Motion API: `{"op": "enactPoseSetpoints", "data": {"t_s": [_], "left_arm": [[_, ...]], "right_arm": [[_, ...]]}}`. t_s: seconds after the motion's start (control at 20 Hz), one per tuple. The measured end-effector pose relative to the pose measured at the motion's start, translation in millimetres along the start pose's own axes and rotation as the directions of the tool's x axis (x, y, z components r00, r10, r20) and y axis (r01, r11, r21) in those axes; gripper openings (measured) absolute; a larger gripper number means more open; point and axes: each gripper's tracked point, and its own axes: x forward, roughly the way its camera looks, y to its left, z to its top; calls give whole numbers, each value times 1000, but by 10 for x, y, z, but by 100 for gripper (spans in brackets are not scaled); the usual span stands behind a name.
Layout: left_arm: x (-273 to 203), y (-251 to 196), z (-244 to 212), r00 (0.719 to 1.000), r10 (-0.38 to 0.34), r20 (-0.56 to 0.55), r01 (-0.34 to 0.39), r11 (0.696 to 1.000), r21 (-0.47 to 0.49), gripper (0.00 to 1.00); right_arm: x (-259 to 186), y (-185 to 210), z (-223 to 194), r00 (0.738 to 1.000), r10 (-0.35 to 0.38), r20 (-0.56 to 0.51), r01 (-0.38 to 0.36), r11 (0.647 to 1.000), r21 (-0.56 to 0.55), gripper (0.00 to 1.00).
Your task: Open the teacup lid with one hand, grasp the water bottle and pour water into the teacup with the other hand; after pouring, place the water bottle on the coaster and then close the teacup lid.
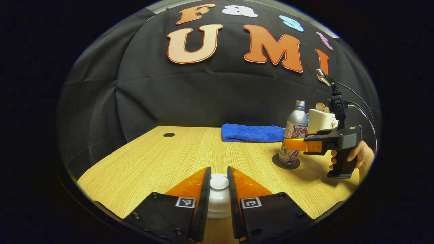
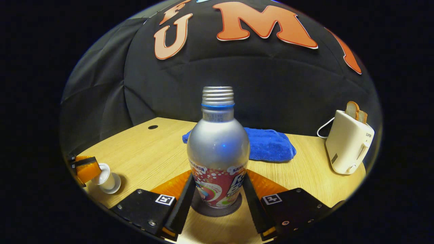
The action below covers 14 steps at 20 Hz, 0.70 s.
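Observation:
The white teacup lid [image 1: 219,182] sits on the white teacup [image 1: 218,206] near the table's front edge. My left gripper [image 1: 218,169] is shut on the lid's round knob. The silver water bottle [image 2: 218,149] with a colourful label and no cap stands upright on the dark round coaster [image 2: 217,209]. My right gripper [image 2: 219,174] is shut on the bottle's lower body, one finger at each side. In the left gripper view the same bottle [image 1: 295,128] stands to the right on the coaster [image 1: 285,163], with a hand holding the right gripper [image 1: 295,144]. In the right gripper view the teacup [image 2: 110,183] is at far left.
A folded blue towel [image 2: 271,144] lies at the back of the wooden table [image 1: 162,159]. A white toaster [image 2: 349,145] with bread slices stands at the back right. A small dark hole [image 1: 168,135] is in the tabletop at the back left.

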Motion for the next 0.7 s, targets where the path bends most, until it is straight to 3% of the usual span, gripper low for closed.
{"op": "enactPoseSetpoints", "data": {"t_s": [0.2, 0.25, 0.4, 0.5, 0.7], "left_arm": [[-25, 0, 108, 999, 11, 30, -12, 1000, 3, 42], [-47, -6, 152, 999, 12, 43, -12, 1000, 1, 40], [-77, -7, 303, 996, 26, 85, -27, 1000, 10, 63], [-96, -43, 435, 993, 29, 118, -31, 999, 18, 64], [-158, -169, 709, 982, 25, 185, -29, 999, 20, 77]], "right_arm": [[-39, 0, -62, 1000, -11, -29, 11, 1000, -10, 84], [-90, 1, -39, 1000, -10, -20, 10, 1000, -12, 86], [-330, -27, 92, 999, -21, 38, 22, 1000, -14, 96], [-523, -53, 185, 996, -34, 80, 36, 999, -27, 98], [-943, -132, 442, 981, -60, 183, 71, 996, -52, 98]]}}
